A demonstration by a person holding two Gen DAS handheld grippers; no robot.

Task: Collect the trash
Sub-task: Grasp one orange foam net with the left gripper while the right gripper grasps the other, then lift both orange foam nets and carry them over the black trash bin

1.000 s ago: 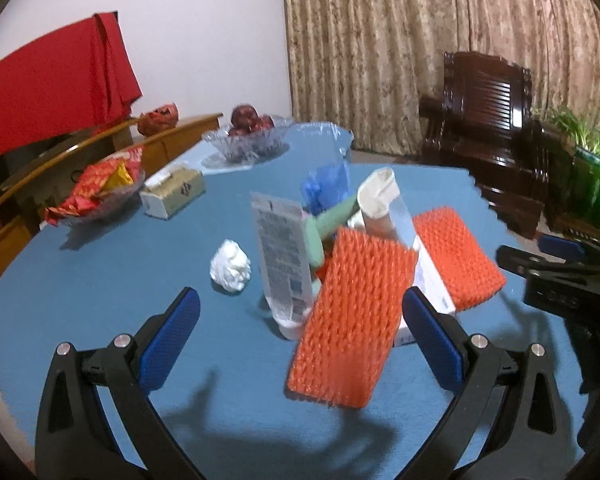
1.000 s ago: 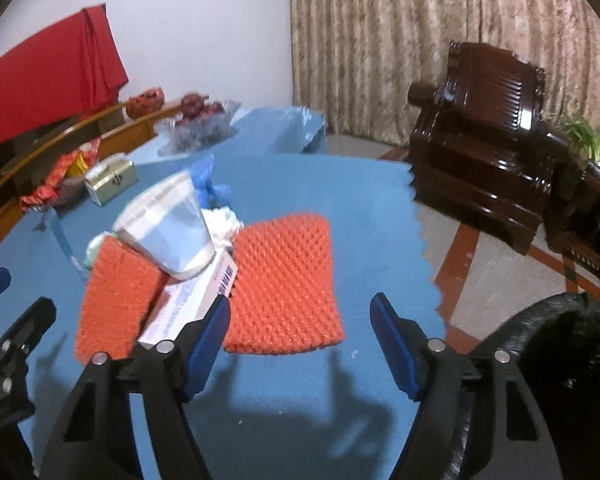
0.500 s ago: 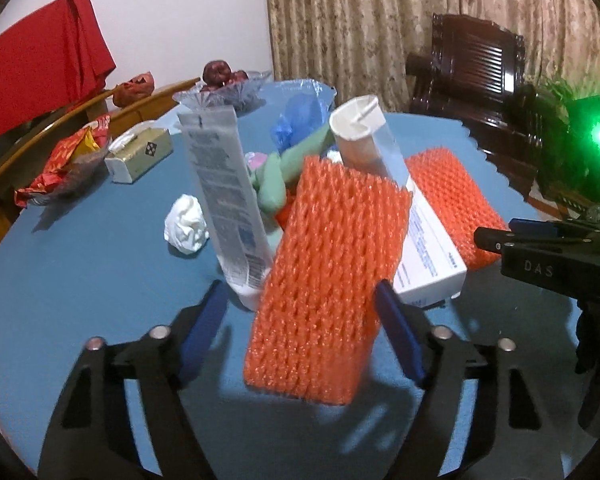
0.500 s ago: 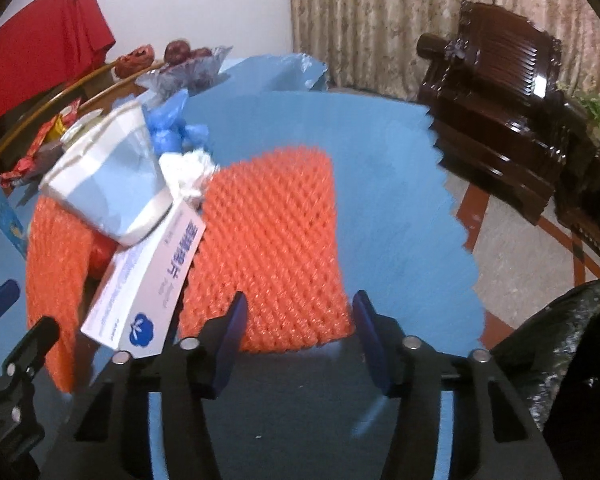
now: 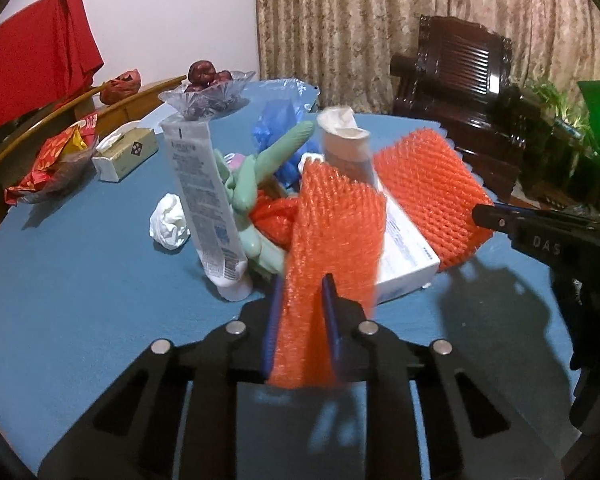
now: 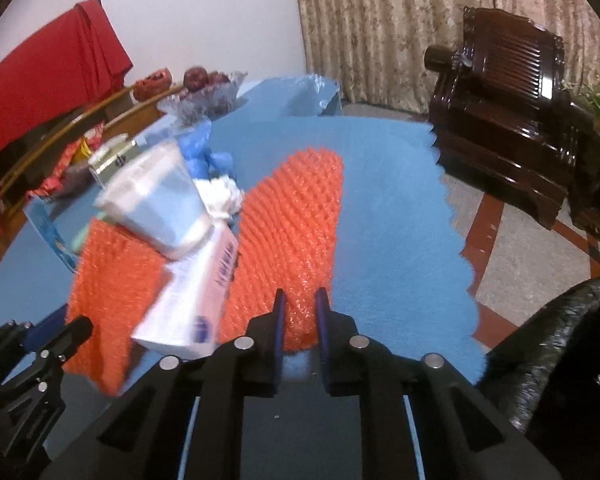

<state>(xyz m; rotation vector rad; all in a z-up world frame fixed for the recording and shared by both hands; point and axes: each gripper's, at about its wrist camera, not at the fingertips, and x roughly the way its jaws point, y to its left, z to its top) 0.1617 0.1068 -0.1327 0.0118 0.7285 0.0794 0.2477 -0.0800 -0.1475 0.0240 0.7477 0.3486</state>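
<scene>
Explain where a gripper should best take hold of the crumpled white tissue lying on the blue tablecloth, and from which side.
Grip the crumpled white tissue across its middle, coming from above. It is a loose, soft ball lying apart from the pile on the blue tablecloth, with the upright tube just beside it, so a side approach would probably be crowded.

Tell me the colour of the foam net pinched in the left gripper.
Orange, with a diamond mesh pattern; the foam net in the left gripper shows best in the left wrist view.

Both wrist views sit low over the blue table [image 5: 80, 280], facing 12 o'clock toward the curtain [image 6: 380, 20], close on the shared trash pile [image 5: 320, 208].
</scene>
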